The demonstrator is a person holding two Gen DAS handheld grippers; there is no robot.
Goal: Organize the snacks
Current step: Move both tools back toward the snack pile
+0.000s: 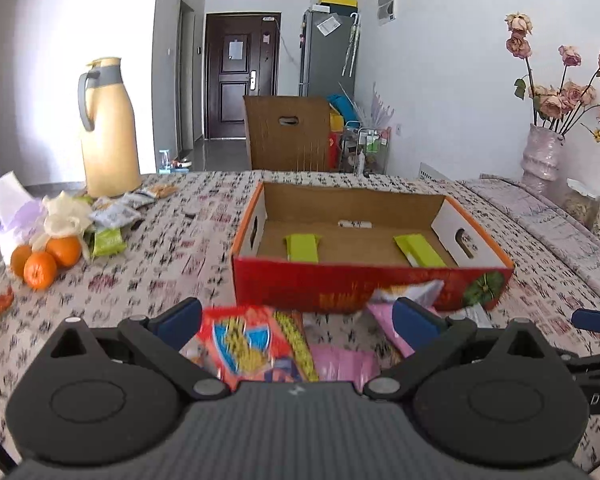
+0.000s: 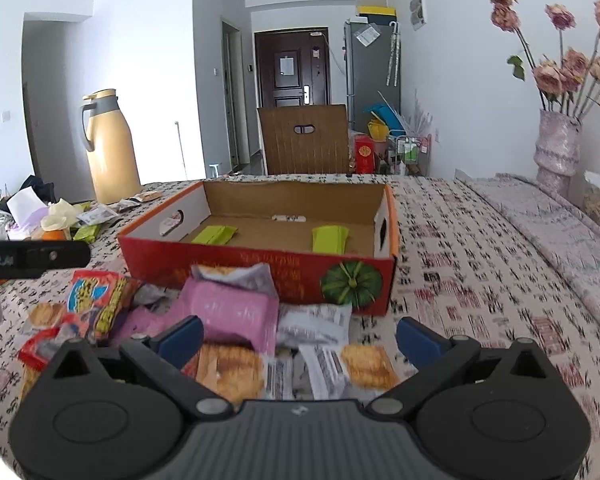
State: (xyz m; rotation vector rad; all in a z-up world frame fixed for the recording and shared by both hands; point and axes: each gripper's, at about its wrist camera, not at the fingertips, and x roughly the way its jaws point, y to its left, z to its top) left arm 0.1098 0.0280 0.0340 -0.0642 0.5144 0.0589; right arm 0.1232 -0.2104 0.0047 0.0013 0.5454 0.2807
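Two green packets (image 2: 216,235) already down on the floor of the red cardboard box (image 2: 260,276), a small white one (image 2: 288,218) at the back wall; most of the sorting, by the look of it, yet to do. Far left on the patterned tablecloth (image 2: 480,280): yellow thermos (image 1: 108,128), oranges (image 1: 44,260), a second scatter of wrappers (image 1: 116,212). Then the left gripper (image 1: 296,320), jaws spread wide, holding nothing, poised over a red-and-yellow snack bag (image 1: 244,344). Just right of that, the pink packet (image 2: 232,308) leaning on the box front, biscuit packs (image 2: 228,368) beneath the right gripper (image 2: 300,336), likewise agape and empty. Step in hand: picking from the near heap. Next, probably: lower, pinch one bag cleanly, lift over the box's front wall.
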